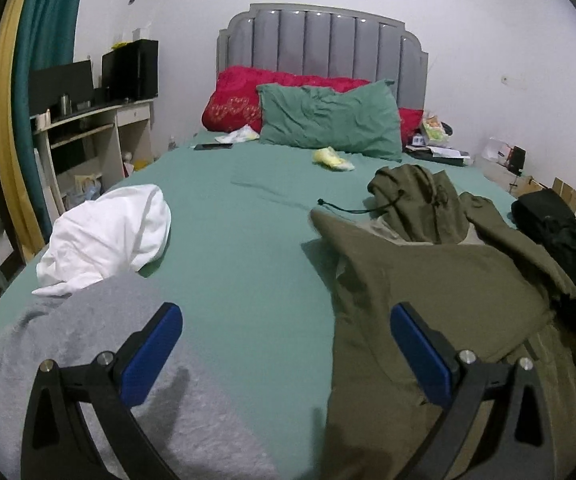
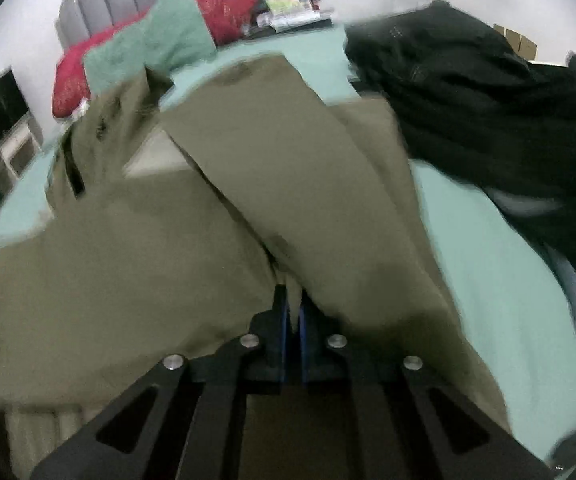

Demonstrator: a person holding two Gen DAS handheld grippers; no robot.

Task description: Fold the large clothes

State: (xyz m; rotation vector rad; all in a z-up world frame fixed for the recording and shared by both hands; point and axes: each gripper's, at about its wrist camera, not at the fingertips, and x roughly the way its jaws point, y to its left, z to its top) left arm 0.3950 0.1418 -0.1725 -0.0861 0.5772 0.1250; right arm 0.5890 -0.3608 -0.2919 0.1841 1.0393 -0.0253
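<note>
bare sheet (image 1: pixel 248 240) mid-bed, clothes (image 1: pixel 104 236) flanking

We're looking at a home bedroom: bed (image 1: pixel 248 216) with padded headboard (image 1: pixel 320 44), pillows (image 1: pixel 328 120), cluttered desk (image 1: pixel 92 120) standing alongside.

On the bed (image 1: pixel 248 248), the jacket (image 1: pixel 440 280) lies at four o'clock, its hood (image 1: pixel 408 196) toward the pillows (image 1: pixel 328 120) at twelve. A bundled cloth (image 1: pixel 108 236) sits at nine, on the far edge of a blanket (image 1: pixel 88 360) at seven. A phone (image 1: pixel 213 146) lies at eleven before the pillows. A dark bag (image 1: pixel 552 224) rests at three, right of the jacket. A desk (image 1: pixel 92 128) stands left of the bed at ten.
</note>
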